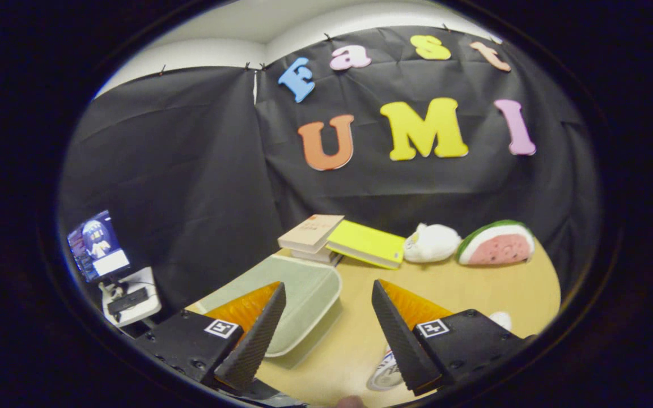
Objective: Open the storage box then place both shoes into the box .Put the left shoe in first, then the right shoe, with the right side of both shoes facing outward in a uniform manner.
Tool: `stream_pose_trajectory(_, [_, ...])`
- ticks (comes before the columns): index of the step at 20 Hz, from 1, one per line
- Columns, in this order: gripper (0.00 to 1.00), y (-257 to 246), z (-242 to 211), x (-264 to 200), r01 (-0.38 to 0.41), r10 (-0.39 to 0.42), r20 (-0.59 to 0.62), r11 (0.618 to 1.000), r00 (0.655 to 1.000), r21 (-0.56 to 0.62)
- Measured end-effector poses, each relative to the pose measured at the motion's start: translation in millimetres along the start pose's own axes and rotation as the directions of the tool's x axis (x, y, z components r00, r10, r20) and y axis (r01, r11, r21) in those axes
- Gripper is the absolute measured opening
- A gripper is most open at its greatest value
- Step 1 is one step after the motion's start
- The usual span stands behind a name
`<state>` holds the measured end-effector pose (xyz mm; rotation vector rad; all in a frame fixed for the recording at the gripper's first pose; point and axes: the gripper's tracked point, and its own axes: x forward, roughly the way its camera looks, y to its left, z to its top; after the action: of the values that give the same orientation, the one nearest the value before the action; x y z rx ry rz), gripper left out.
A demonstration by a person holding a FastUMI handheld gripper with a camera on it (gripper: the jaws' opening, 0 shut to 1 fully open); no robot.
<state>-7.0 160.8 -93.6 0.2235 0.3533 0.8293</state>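
The storage box (292, 294), pale and translucent with a closed lid, sits on the wooden table (445, 283) just ahead of my left finger, which partly hides it. My gripper (326, 323) is open above the table with nothing between its fingers. A small part of a white shoe (386, 371) with coloured markings peeks out beside and under the right finger (403, 340). Another white bit (501, 320) shows behind the right finger's mount; what it is cannot be told.
Beyond the box lie a stack of books (312, 235) and a yellow book (367, 243). A white plush toy (432, 242) and a watermelon-slice plush (496, 242) rest at the table's back. A monitor (97, 245) stands off the table, beyond the left finger.
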Motion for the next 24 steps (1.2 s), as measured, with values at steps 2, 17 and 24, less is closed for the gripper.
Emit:
stream_pose_trajectory(2, [0.99,5.3,-25.0,12.4,-0.081,0.086,-0.074,0.994,0.994,0.068])
stream_pose_trajectory(17, [1.0,36.8,-100.7,59.6,-0.287,0.514,-0.225,0.733,0.828,0.617])
stream_pose_trajectory(24, [0.72,33.3,-79.9,56.7,-0.275,0.501,-0.2,0.718,0.842,0.64])
